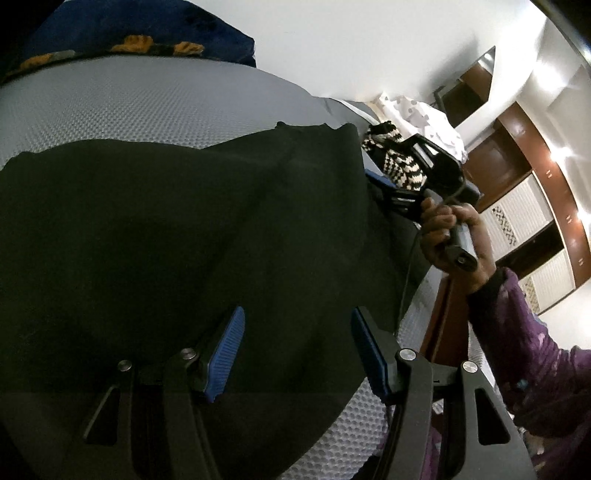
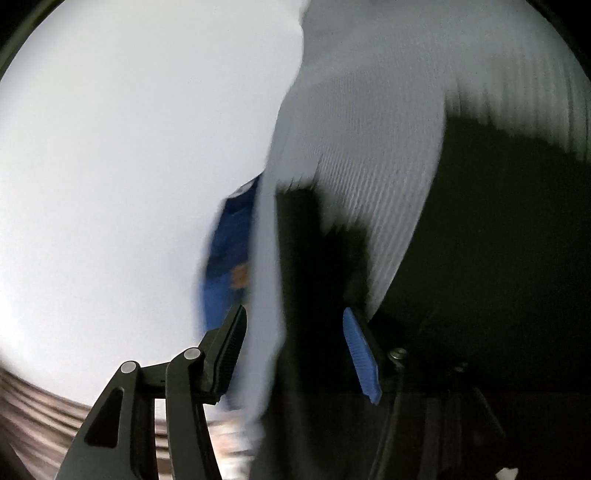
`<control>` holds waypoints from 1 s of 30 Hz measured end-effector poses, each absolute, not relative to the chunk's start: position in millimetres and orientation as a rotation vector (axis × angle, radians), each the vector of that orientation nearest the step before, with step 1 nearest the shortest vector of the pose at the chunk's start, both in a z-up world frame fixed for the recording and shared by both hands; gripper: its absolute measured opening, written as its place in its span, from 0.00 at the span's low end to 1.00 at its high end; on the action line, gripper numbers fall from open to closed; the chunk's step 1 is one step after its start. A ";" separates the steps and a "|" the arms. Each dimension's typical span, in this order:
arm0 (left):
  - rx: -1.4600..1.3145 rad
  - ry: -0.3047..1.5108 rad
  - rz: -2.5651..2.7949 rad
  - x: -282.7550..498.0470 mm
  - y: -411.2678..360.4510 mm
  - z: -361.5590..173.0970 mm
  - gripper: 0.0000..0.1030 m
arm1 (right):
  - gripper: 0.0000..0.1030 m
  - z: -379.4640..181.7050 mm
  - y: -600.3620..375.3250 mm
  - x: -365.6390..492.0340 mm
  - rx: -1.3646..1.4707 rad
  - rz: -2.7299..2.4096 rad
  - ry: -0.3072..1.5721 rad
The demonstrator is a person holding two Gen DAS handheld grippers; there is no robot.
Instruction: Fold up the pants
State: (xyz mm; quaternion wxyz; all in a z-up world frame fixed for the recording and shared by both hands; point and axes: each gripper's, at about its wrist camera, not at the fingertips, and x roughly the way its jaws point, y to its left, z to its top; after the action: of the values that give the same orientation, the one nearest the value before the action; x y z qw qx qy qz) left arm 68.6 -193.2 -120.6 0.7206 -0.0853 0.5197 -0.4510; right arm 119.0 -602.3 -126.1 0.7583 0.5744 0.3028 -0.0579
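Left wrist view: black pants [image 1: 177, 236] lie spread across a grey textured mattress [image 1: 140, 107], under the left tongs [image 1: 295, 350], whose blue pads stand apart and empty. Beyond the cloth's far edge, a hand [image 1: 458, 240] holds the right tongs [image 2: 293, 350], also parted, in a motion-blurred frame. A blue blanket [image 1: 147, 33] sits behind.
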 end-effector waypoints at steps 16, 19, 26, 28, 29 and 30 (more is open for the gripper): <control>-0.150 1.136 -0.992 66.0 -200.3 -118.6 0.65 | 0.02 -161.7 -622.1 162.4 1.331 -0.074 0.920; -0.140 1.135 -0.996 65.7 -201.1 -117.8 0.65 | 0.02 -159.6 -632.0 135.5 1.319 -0.076 0.914; -0.143 1.135 -0.994 65.5 -201.5 -117.7 0.65 | 0.03 -137.6 -617.4 161.7 1.169 -0.154 1.012; -0.145 1.131 -0.994 65.4 -201.6 -118.3 0.65 | 0.03 -134.4 -614.7 164.1 1.134 -0.175 1.025; -0.147 1.130 -0.994 65.0 -202.1 -118.4 0.66 | 0.02 -133.9 -614.4 165.2 1.124 -0.178 1.026; -0.147 1.128 -0.995 64.9 -201.8 -118.7 0.66 | 0.01 -133.7 -614.2 164.3 1.107 -0.178 1.025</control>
State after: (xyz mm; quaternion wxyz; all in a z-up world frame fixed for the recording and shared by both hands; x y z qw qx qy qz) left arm 64.9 -201.8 -118.7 0.7278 -0.0668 0.5117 -0.4517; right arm 164.3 -614.2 -133.7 0.7251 0.5018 0.4646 -0.0806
